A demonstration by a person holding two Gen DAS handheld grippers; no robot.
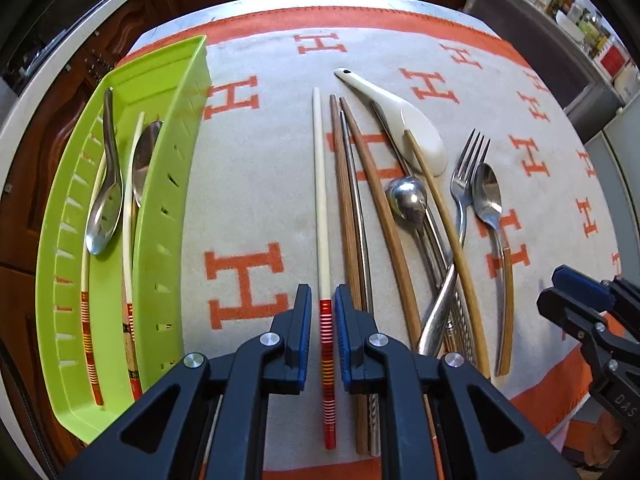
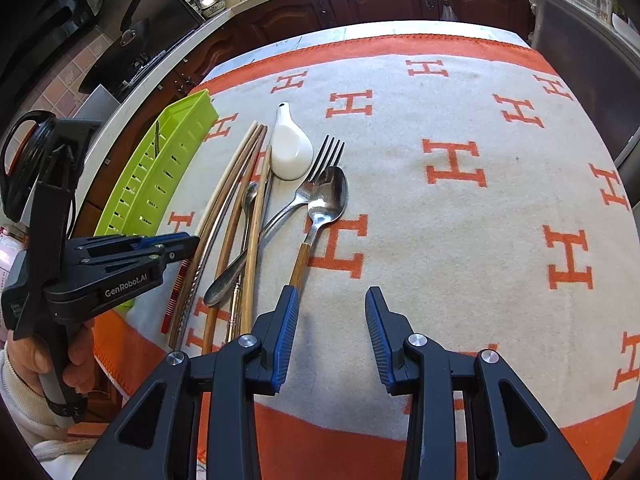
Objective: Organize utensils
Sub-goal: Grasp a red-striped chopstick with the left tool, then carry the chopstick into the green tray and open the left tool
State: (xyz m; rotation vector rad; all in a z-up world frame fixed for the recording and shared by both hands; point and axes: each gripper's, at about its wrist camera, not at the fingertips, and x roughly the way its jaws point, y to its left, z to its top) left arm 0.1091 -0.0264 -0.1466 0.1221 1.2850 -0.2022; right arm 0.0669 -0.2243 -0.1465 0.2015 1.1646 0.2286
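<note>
A green tray at the left holds two spoons and two cream chopsticks with red striped ends. My left gripper straddles the red striped end of a third cream chopstick lying on the cloth; small gaps show on both sides, so it is open around it. To its right lie wooden chopsticks, metal chopsticks, a white ceramic spoon, a fork and a wooden-handled spoon. My right gripper is open and empty, hovering over the cloth right of that spoon's handle.
The table is covered by a cream cloth with orange H marks and an orange border. Dark wooden cabinets and a counter stand beyond the far edge. The left gripper's body shows in the right wrist view.
</note>
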